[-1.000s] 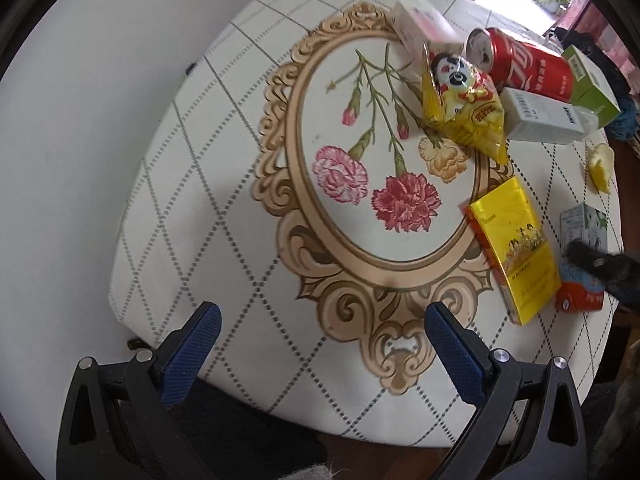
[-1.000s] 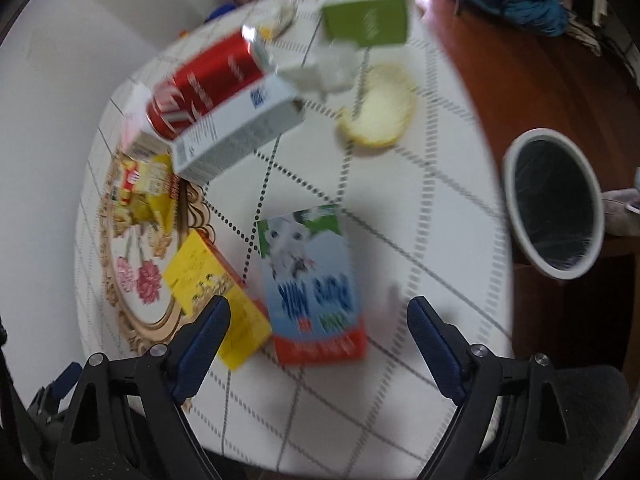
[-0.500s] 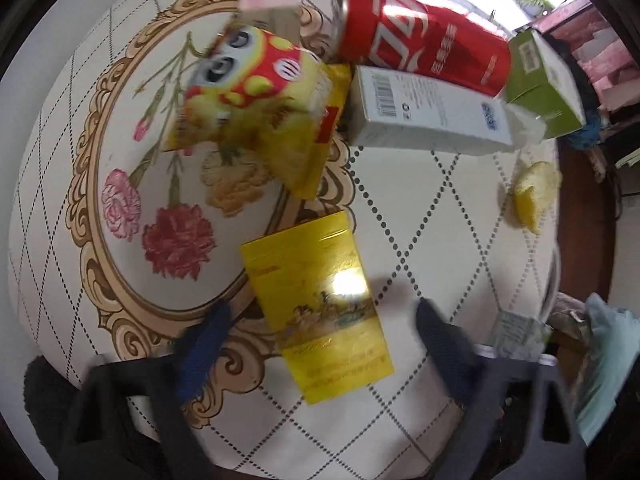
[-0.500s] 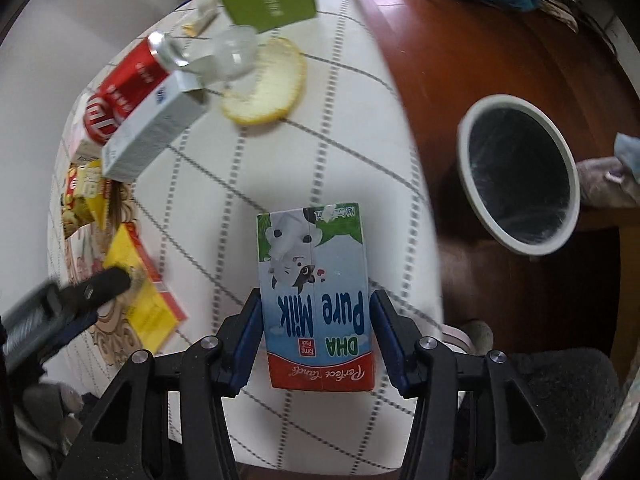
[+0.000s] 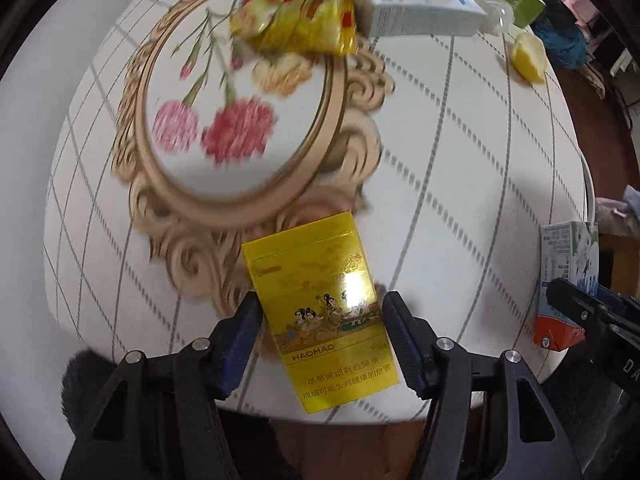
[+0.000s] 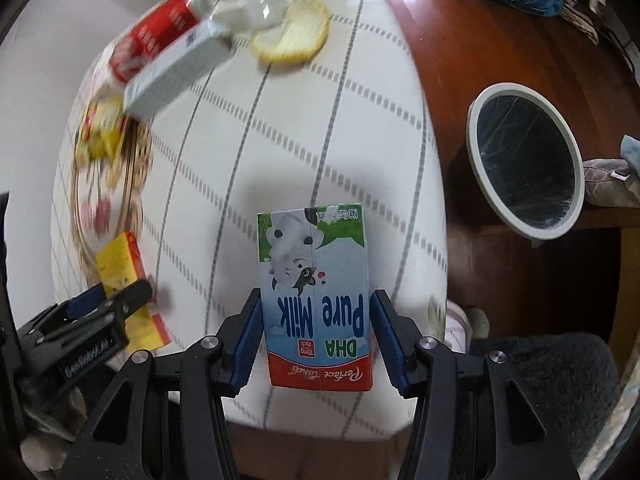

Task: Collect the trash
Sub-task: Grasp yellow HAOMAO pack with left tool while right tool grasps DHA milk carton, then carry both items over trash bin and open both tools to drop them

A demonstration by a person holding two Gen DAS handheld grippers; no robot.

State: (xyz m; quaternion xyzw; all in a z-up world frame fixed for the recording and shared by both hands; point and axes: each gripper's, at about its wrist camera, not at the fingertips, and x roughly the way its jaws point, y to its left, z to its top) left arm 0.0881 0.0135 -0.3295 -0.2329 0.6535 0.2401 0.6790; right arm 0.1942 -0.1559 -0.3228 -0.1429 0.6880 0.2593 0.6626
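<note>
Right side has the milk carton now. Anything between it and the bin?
Nothing visible. The right gripper has the milk carton between its jaws at the table edge, and the bin stands open below to its right, with only bare tablecloth and wood floor between them.

Bright daylight, fisheye-warped edges, far items perhaps motion-blurred.

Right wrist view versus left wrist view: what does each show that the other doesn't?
Only the right wrist view shows the open bin on the floor beside the table, and the milk carton's printed front between the right gripper's pads. Only the left wrist view shows the flower picture clearly and the yellow box's face. Both show the red can, white box and lemon piece.
</note>
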